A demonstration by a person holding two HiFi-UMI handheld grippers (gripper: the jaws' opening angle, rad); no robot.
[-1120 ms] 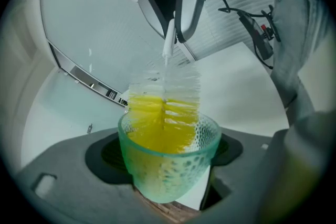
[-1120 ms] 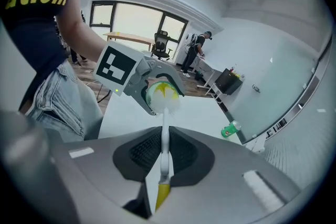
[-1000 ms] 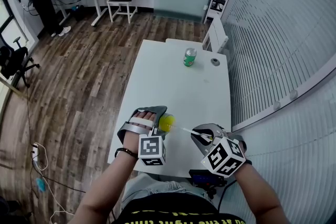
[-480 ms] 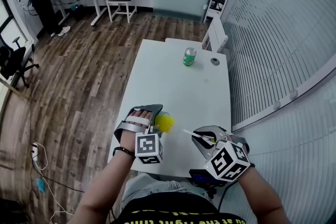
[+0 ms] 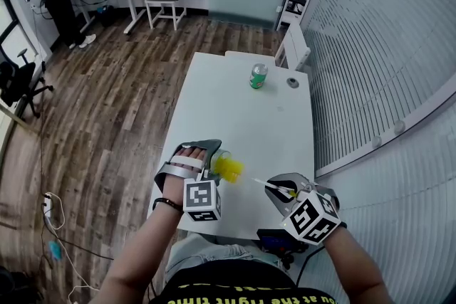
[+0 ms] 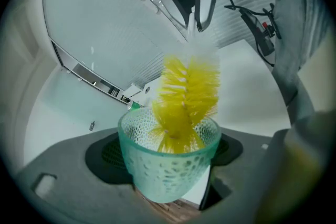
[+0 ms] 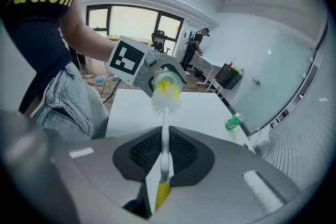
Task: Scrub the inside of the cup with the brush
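The left claw (image 6: 168, 157) is clamped on a pale green, translucent cup with a dimpled wall (image 6: 157, 181). One ribbed dark pad presses each side of it. The cup is held in the air over the near edge of the white rectangular desk (image 5: 242, 117), with its mouth tipped toward the right claw (image 7: 163, 165).

The right claw is closed on the slim white stem of a brush with a cylindrical head of yellow bristles (image 6: 186, 97). The yellow end of the stem projects behind the pads. It too hangs over the desk's near edge. The lower bristles sit inside the cup, and the upper part of the head stands clear of the rim.

A green drink can (image 5: 258, 77) stands upright at the far end of the desk.
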